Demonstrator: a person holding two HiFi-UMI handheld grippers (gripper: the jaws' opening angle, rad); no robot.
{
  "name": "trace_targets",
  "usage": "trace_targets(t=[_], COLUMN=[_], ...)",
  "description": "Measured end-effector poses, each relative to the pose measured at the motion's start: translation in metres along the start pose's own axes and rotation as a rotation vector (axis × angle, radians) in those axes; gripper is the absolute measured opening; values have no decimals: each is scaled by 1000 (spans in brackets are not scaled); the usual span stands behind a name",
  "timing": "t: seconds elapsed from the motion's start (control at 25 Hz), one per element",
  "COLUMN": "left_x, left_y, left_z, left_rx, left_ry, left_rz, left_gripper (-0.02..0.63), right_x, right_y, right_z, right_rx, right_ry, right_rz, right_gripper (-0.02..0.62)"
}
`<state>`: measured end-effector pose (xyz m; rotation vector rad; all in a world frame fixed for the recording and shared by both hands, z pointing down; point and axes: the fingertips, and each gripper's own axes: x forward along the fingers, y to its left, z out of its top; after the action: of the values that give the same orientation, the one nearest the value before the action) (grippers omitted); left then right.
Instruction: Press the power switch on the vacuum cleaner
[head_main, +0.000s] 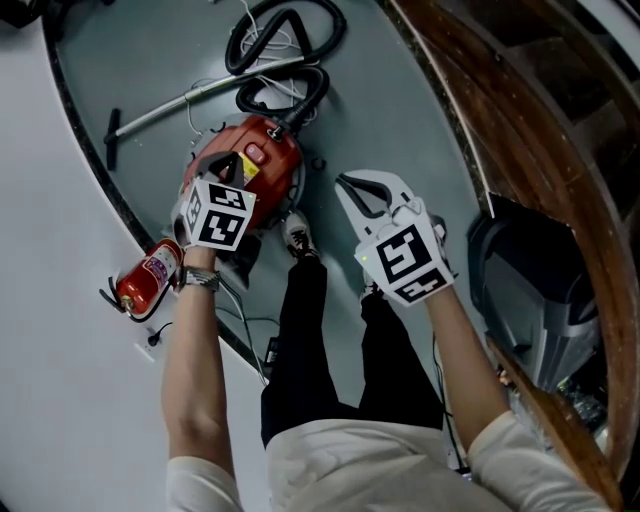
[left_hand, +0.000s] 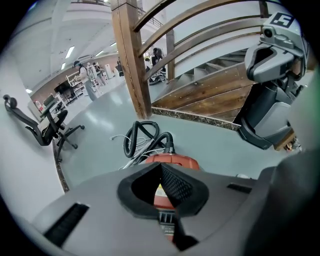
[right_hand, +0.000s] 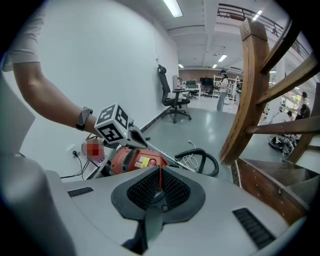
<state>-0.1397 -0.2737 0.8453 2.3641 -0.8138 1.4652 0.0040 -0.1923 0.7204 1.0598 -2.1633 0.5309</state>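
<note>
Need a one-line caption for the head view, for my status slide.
Head view: left gripper, jaws shut, over the red vacuum cleaner; right gripper beside it, holding nothing.

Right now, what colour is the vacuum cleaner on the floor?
The vacuum cleaner is red; the head view shows it best.

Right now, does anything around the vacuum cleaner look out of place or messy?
Yes: the white cord lies in a loose tangle among the black hose and wand beyond the red vacuum cleaner. The fire extinguisher by the wall seems to lie on its side.
</note>
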Motion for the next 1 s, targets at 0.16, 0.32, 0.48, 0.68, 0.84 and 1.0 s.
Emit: trace_targets(t=[0.16, 0.32, 0.48, 0.68, 0.84, 1.0], left_x=[-40, -72, -102, -141, -174, -207], left_y=[1, 0, 1, -5, -8, -19], left_z=[6, 17, 36, 51, 62, 62], left_rx=[4, 11, 24, 62, 32, -15], left_ry=[-17, -51, -100, -141, -179, -220], left_rz=[10, 35, 60, 89, 120, 145], left_gripper=[0, 1, 0, 2, 0, 1], right_x=[-22, -42, -59, -82, -100, -115], right_y=[2, 2, 5, 11, 17, 26], right_z=[18, 34, 47, 58, 67, 80], right_rx=[-15, -43, -80, -94, -90, -104], right_ry=[-20, -39, -52, -66, -88, -115], right_rz=[-3, -11, -3, -2, -3, -5], right_gripper=[31, 31, 31, 31, 31, 31])
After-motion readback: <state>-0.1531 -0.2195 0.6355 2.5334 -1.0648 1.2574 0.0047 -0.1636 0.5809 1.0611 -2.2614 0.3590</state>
